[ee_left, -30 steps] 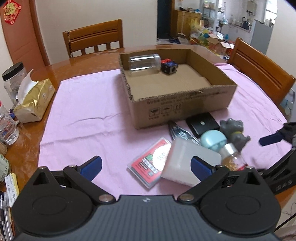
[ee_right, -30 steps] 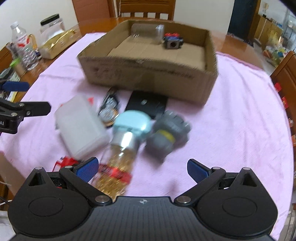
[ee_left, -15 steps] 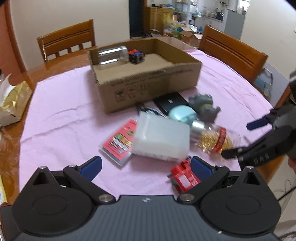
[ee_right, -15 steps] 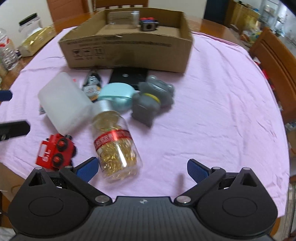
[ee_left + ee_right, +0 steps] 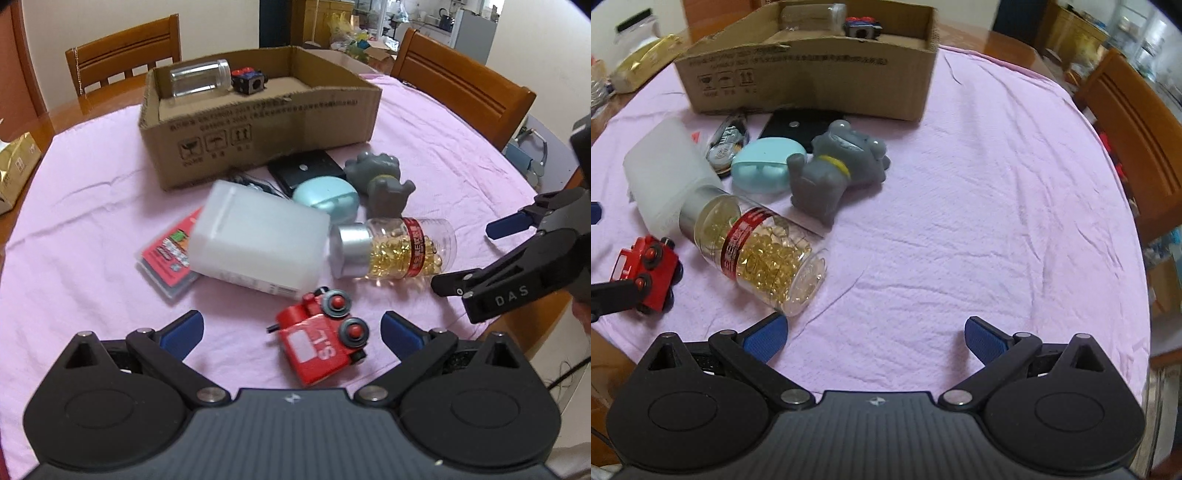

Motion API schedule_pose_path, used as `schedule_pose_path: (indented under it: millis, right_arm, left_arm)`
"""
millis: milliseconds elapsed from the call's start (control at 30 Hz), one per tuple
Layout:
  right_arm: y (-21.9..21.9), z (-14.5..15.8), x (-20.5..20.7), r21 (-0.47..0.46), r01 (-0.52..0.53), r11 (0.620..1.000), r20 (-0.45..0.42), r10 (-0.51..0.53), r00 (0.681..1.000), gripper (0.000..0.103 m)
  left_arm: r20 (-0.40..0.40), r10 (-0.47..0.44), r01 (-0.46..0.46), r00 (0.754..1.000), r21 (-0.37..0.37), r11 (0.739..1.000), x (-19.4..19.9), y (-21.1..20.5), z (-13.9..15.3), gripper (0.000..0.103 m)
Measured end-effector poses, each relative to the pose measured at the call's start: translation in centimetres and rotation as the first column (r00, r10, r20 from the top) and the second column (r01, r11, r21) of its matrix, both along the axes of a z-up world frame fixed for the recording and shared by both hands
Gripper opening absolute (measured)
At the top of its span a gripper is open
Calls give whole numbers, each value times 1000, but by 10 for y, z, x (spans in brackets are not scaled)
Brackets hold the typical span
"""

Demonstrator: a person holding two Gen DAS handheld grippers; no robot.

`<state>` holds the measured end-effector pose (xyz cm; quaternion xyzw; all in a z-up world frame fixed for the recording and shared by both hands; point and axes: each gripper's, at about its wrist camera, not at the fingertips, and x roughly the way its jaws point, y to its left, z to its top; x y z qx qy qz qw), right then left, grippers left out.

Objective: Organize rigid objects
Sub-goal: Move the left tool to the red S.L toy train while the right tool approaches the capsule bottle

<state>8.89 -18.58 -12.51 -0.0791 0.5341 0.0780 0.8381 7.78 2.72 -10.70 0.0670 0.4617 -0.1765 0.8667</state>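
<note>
Both of your grippers have dropped back toward the near edge of the tabletop (image 5: 979, 192) since a second ago, so the red train (image 5: 320, 339), out of the left view then, now lies between the fingers of your left gripper (image 5: 291, 330). That gripper is spread wide and holds nothing; the train lies on its side just ahead of it, wheels up, its long axis running away from you and slightly left, so the fingers would close across its short width. Your right gripper (image 5: 875, 338) is also wide open and empty, over bare pink cloth (image 5: 997, 221), with the pill bottle (image 5: 761, 254) ahead and to its left, base end near the left finger and silver cap pointing away toward the white container (image 5: 255, 247). I judge the left hand the nearer one for the train and the right for the bottle. The remaining loose things are clustered in front of the box (image 5: 258, 129): a grey figure (image 5: 838, 166), a teal case (image 5: 764, 166), a black square item (image 5: 306, 171) and a red card pack (image 5: 170, 254). Inside the box a clear jar (image 5: 199, 77) and a dark cube toy (image 5: 249, 79) already rest at the far wall. Readable writing is sparse: the train's label looks like "S.L" upside down, "DAS" is printed on the right gripper's finger, and the box front carries handling symbols; the bottle's red band text is too small to read.
</note>
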Motion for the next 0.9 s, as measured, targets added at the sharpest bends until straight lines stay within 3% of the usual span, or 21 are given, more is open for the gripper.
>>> schedule_pose_path:
  millis: [267,567,767,900]
  right_arm:
    - [-8,-2,2,47,-40,998,0,40,999,103]
    - [-8,-2,0,54,-61,997,17,60,998,103]
    - [-9,-2,-1,57,-47,997,31,45,998,103]
    - [-9,-2,-2,58,-44,997,36,42,998,103]
  left_arm:
    - [-12,80,-79,997,72,994,1,-8,-21,102]
    - [-40,147,-145,988,63,988,1,38,-24,102]
    - [3,21,-21,1000,89,996,0,28,-24,102]
    - [10,-88,87,996,77,993,0,18,-22,94]
